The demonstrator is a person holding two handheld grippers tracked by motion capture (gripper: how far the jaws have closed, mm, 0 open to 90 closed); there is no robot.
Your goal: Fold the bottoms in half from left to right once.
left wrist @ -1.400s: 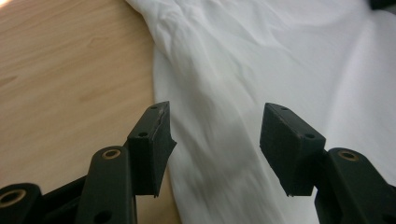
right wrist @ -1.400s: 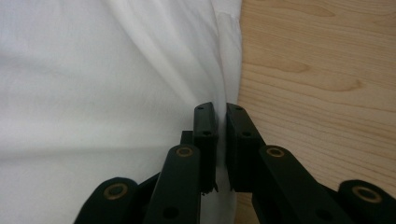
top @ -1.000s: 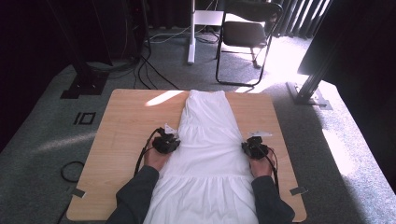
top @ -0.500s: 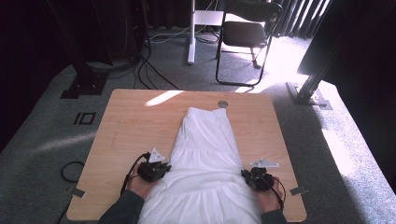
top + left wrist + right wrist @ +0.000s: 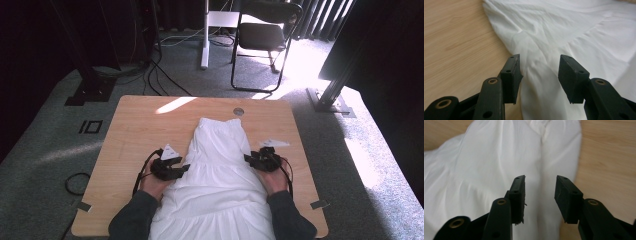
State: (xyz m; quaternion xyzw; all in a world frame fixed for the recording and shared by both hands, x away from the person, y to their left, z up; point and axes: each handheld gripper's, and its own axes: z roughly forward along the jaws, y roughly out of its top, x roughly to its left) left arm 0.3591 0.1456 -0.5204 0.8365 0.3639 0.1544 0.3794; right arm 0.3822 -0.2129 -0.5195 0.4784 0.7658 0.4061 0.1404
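Wooden table (image 5: pixel 135 125), white skirt (image 5: pixel 220 170) flat, both grippers' jaws just opened, hovering over its edges

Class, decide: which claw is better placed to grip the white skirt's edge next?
Left, narrowly: the left claw has open jaws straddling a raised fold at the white skirt edge; the right claw faces flatter cloth.

Both tools, the left tool (image 5: pixel 183 169) and the right tool (image 5: pixel 248 159), have just opened off the white garment (image 5: pixel 220 170).

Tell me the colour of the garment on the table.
Plain white garment, no pattern; clearest in the high view.
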